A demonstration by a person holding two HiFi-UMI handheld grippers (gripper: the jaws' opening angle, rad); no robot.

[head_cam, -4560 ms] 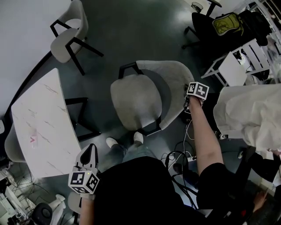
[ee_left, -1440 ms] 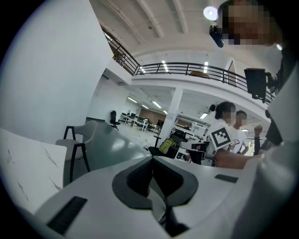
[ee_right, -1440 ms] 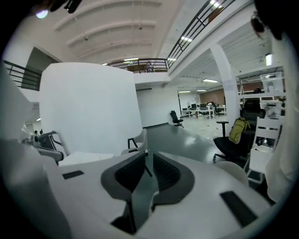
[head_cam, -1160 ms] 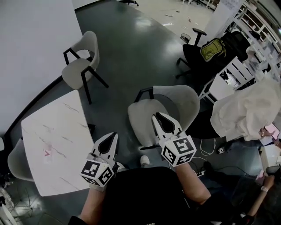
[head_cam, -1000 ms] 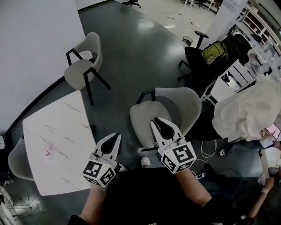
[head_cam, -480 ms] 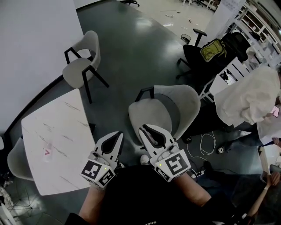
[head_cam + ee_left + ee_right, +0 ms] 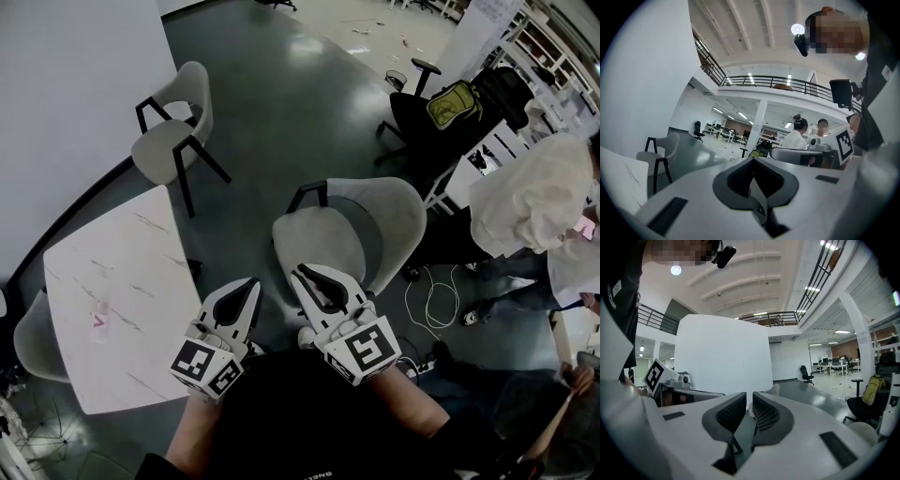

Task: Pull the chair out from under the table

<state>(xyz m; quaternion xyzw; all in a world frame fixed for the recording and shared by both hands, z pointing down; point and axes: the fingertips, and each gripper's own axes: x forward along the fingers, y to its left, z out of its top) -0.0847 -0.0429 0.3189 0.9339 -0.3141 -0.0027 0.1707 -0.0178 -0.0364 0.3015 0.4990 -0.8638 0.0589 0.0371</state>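
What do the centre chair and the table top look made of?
Chair: light grey seat and back, matte, probably fabric or moulded plastic; black legs, likely metal or painted wood. Table top: white with faint grey veins, marble or marble-look laminate.

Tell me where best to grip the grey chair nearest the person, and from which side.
I would grip the curved backrest's top rim, coming from behind it, at the right in the head view. That rim is thin and open for jaws to straddle; the seat is broad and padded.

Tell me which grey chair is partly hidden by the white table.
The chair at the table's left edge; the two others stand clear of it.
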